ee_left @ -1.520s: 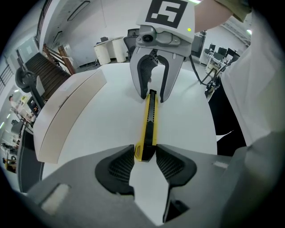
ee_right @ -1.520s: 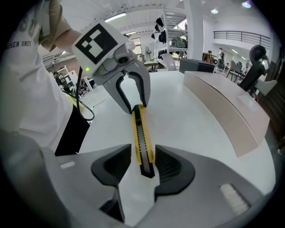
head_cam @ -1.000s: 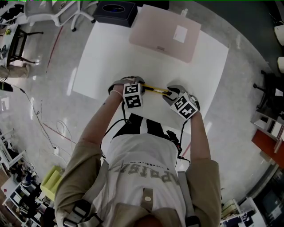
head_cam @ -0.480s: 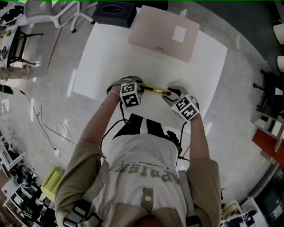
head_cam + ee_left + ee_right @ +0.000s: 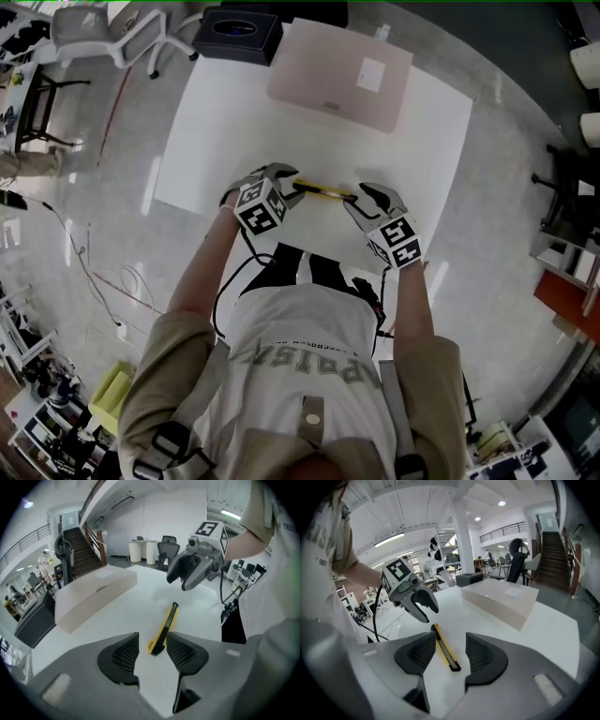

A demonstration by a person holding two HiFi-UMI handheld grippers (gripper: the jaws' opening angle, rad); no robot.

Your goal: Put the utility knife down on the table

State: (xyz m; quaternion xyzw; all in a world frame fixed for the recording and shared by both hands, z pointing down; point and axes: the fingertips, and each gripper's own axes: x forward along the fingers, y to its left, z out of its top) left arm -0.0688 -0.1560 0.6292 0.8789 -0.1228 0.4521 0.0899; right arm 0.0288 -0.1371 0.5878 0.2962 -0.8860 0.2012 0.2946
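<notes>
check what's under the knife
Only the white table: the knife lies flat on it, with no mat or paper showing around its edges. The strip directly beneath its body is covered, so that part cannot be seen.

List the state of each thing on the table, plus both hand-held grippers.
Utility knife: lying flat on the table, not held.
Left hand-held gripper: open, just been opening, empty.
Right hand-held gripper: open, just been opening, empty.
Box: closed.
</notes>
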